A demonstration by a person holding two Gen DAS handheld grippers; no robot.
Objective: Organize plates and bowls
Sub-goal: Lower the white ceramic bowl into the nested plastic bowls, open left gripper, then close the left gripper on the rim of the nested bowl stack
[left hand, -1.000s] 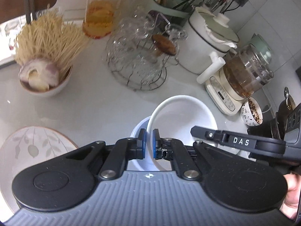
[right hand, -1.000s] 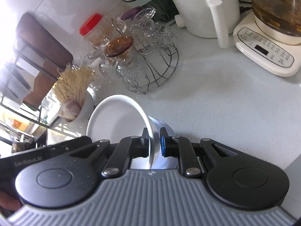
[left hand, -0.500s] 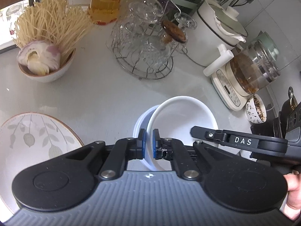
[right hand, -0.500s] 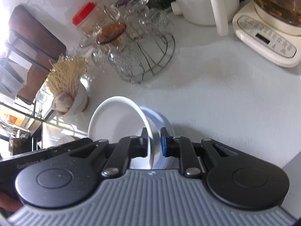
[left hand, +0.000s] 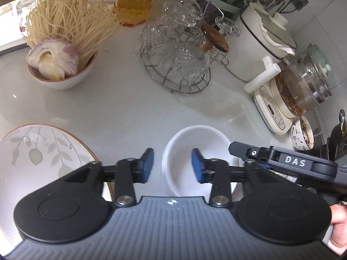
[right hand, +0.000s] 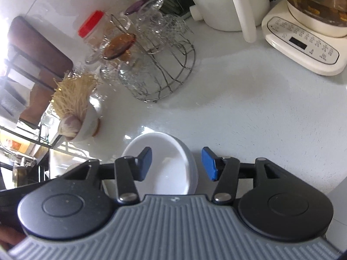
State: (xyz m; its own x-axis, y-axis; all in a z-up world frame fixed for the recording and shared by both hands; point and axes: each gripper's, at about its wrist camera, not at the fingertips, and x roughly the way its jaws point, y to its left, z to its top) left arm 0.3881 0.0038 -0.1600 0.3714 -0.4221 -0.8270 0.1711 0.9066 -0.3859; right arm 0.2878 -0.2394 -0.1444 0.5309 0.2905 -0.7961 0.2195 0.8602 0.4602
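Observation:
A white bowl (left hand: 190, 149) sits nested in another bowl on the grey counter, just ahead of both grippers; it also shows in the right wrist view (right hand: 164, 158). My left gripper (left hand: 172, 165) is open, its blue pads either side of the bowl's left rim, not touching. My right gripper (right hand: 176, 164) is open, straddling the bowl's right rim. The right gripper's arm (left hand: 282, 162) reaches in from the right in the left wrist view. A leaf-patterned plate (left hand: 39, 151) lies at the left.
A bowl of noodles and onion (left hand: 63, 65) stands back left. A wire rack of glasses (left hand: 180, 65), a white pot (left hand: 262, 49), a glass kettle on a cream base (left hand: 297, 93) and a small patterned cup (left hand: 302, 133) line the back and right.
Both grippers were shut on the white bowl's rim and held it tilted. They lowered it into the other bowl and have now opened, letting go.

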